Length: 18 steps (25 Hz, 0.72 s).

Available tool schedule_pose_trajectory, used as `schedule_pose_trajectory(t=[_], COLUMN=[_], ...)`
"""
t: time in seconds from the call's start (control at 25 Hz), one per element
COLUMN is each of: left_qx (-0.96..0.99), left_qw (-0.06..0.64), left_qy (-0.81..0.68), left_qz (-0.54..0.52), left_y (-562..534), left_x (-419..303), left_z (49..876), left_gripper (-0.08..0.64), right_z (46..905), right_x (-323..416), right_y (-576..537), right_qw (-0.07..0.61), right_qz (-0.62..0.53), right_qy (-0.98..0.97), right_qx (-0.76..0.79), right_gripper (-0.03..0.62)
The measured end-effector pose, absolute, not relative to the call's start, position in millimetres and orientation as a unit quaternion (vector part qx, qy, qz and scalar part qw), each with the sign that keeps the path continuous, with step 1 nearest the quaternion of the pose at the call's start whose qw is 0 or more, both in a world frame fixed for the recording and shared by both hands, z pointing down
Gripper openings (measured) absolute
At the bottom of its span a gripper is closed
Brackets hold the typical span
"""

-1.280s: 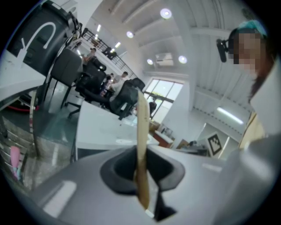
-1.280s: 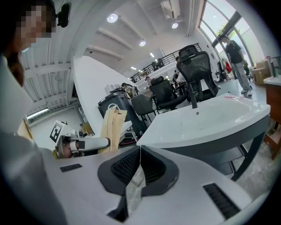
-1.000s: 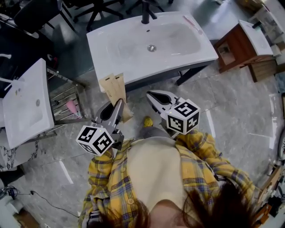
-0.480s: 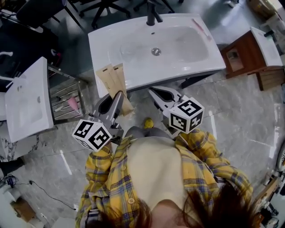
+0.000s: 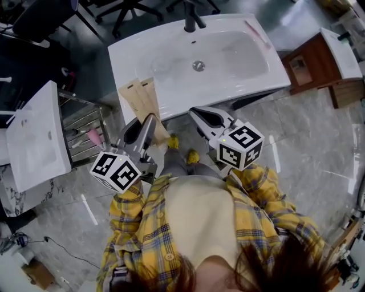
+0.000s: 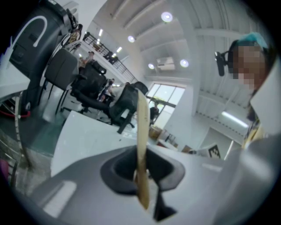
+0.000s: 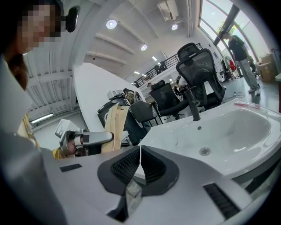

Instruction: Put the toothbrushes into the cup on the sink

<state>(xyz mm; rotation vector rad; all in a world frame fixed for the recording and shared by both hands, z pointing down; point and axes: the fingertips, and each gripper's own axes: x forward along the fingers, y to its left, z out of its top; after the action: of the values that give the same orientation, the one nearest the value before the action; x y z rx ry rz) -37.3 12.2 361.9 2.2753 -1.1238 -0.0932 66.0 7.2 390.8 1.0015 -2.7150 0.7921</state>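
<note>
My left gripper [image 5: 150, 118] is shut on two flat tan paper packs [image 5: 141, 102], which stick up over the front left edge of the white sink [image 5: 171, 85]. In the left gripper view the packs [image 6: 141, 132] show edge-on, pinched between the pads. My right gripper [image 5: 195, 112] is shut and empty just below the sink's front edge; its jaws [image 7: 139, 151] meet with nothing between them. A pink toothbrush [image 5: 255, 30] lies on the sink's far right deck and also shows in the right gripper view [image 7: 246, 104]. I cannot make out a cup.
A black faucet [image 5: 191, 20] stands at the back of the sink. A second white basin [image 5: 34, 137] on a metal rack [image 5: 85, 128] is at the left. A wooden cabinet [image 5: 311, 63] is at the right, office chairs [image 5: 125, 14] behind.
The person has shifted slightly toward the sink and a yellow shoe has stepped forward. Both grippers keep their places and the left still holds the packs.
</note>
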Motion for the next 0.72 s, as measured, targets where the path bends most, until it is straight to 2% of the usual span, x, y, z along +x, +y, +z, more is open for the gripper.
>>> schedule_pose_trajectory(t=[0.24,0.72], left_qx=[0.866,0.874], left_qw=[0.3,0.323], left_qy=[-0.398,-0.357], left_qz=[-0.042,-0.067], left_y=[-13,-62], left_x=[-46,-91], left_z=[362,370], left_gripper=[0.034,0.034], right_z=[381,368], right_x=[57,-5], right_y=[-18,-65], right_qw=[0.056,0.069], right_qz=[0.261,0.235], right_qy=[-0.895,-0.899], right_qx=[0.357,0.363], right_gripper=[0.015,0.016])
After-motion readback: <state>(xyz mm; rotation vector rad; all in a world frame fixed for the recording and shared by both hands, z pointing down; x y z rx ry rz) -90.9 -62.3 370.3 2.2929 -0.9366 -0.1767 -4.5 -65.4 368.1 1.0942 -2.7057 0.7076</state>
